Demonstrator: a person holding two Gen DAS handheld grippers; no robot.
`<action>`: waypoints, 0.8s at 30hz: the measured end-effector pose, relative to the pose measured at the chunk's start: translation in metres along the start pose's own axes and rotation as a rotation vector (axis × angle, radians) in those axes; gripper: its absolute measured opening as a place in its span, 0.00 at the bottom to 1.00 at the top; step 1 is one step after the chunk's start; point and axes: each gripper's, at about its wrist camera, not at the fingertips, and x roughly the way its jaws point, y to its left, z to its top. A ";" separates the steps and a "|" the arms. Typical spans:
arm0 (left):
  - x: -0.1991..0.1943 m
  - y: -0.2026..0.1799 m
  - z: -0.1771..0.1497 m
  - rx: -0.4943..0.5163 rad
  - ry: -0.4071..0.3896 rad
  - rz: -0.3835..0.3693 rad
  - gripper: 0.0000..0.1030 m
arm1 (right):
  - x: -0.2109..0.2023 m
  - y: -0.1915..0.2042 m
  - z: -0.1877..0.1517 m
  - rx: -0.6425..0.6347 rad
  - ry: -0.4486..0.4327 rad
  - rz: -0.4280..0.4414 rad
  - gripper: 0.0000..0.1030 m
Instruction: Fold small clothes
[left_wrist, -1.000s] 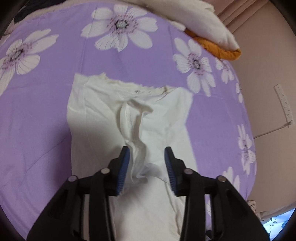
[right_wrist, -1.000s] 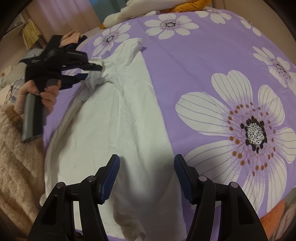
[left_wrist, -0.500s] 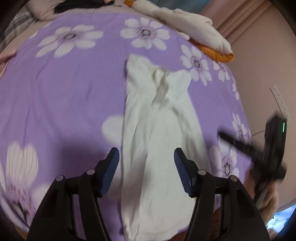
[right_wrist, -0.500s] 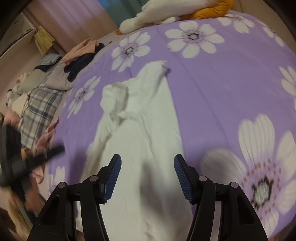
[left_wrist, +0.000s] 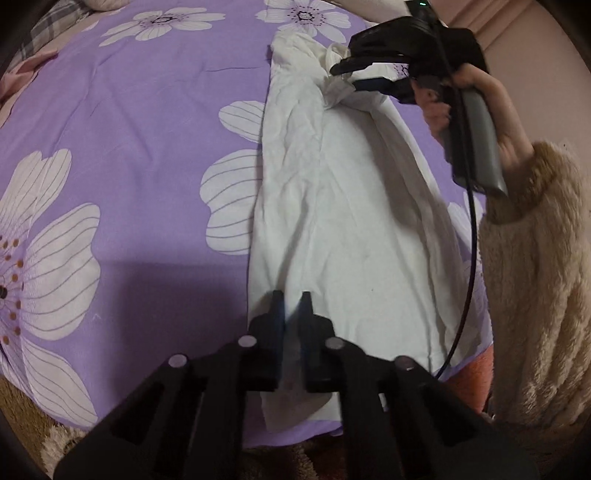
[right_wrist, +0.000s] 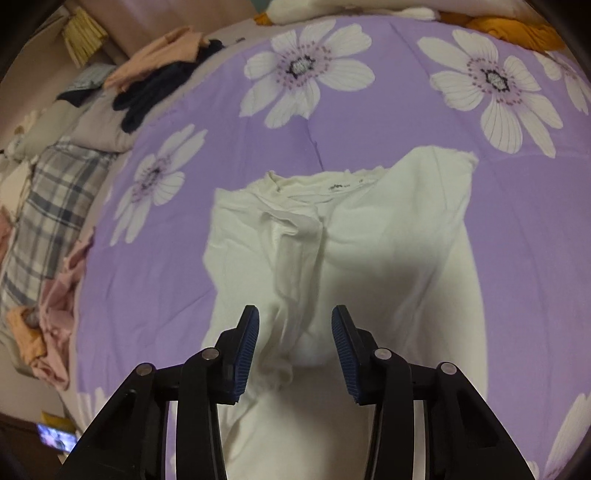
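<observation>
A white garment (left_wrist: 347, 206) lies lengthwise on a purple bedspread (left_wrist: 140, 155) printed with large white flowers, folded into a long strip running from 6 o'clock toward 12 in the left wrist view. At its near hem the left gripper (left_wrist: 290, 299) has its two fingers drawn close together on a fold of the cloth, pinching the edge. At 1 o'clock in that view the right gripper (left_wrist: 345, 75) sits at the bunched collar end, held in a hand (left_wrist: 476, 99) emerging from a fluffy beige sleeve (left_wrist: 535, 288), a black cable (left_wrist: 467, 236) trailing down from it.

From the right wrist camera, the right gripper (right_wrist: 295, 328) stands with its blue-padded fingers (right_wrist: 247, 350) apart, a crumpled ridge of the garment (right_wrist: 388, 258) rising between them without being clamped. At 10 o'clock, a plaid cloth (right_wrist: 48, 206) and a heap of dark and peach clothing (right_wrist: 155, 81) lie beside the bedspread (right_wrist: 229, 147).
</observation>
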 end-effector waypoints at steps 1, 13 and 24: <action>-0.001 -0.003 0.000 0.020 -0.006 -0.004 0.05 | 0.003 -0.003 0.001 0.002 0.009 -0.004 0.15; 0.004 -0.041 -0.013 0.178 0.022 -0.032 0.06 | -0.024 -0.045 0.018 0.053 -0.037 0.077 0.05; -0.008 -0.027 -0.007 0.088 0.055 -0.151 0.38 | -0.048 -0.066 -0.001 0.037 -0.091 -0.022 0.39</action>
